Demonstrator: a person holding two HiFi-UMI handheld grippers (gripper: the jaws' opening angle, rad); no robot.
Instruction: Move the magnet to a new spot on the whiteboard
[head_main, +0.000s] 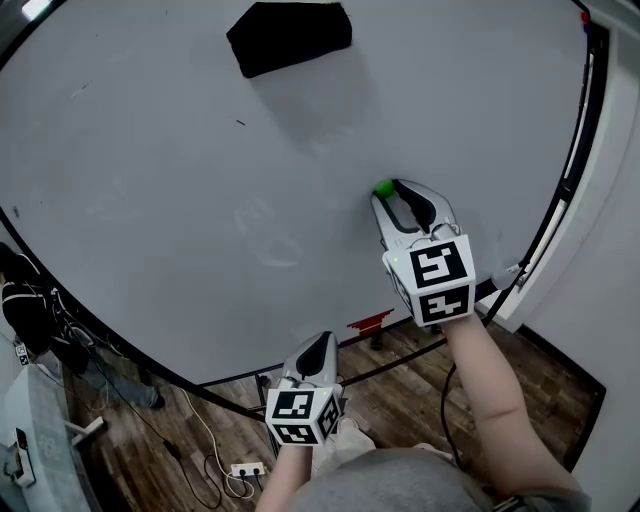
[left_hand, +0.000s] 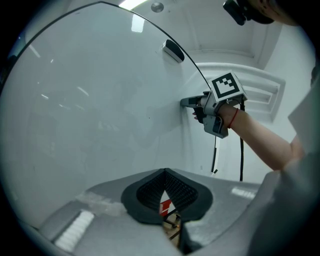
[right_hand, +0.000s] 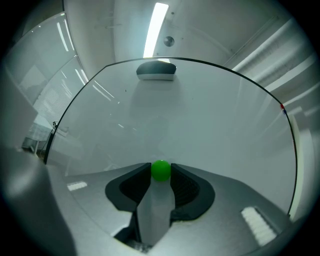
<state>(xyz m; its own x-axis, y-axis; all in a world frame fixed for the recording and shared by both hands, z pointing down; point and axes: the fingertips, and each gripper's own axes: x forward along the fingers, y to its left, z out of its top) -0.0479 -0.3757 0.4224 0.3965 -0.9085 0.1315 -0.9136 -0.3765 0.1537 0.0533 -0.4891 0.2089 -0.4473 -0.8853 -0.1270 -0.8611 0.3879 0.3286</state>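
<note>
A small green magnet (head_main: 383, 187) sits on the whiteboard (head_main: 180, 190), right of the middle. My right gripper (head_main: 390, 190) is at the board with the magnet between its fingertips. In the right gripper view both pads touch the green magnet (right_hand: 160, 170), so the right gripper (right_hand: 160, 173) is shut on it. My left gripper (head_main: 319, 342) hangs low in front of the board's bottom edge, away from the magnet. In the left gripper view the left gripper (left_hand: 165, 172) has its tips together and nothing between them, and the right gripper (left_hand: 188, 102) shows against the board.
A black eraser (head_main: 290, 37) clings to the top of the board, also visible as the eraser (right_hand: 156, 70). A black frame (head_main: 575, 150) rims the board. Under it are a red label (head_main: 370, 323), a wooden floor, cables (head_main: 195, 430) and a power strip (head_main: 245, 468).
</note>
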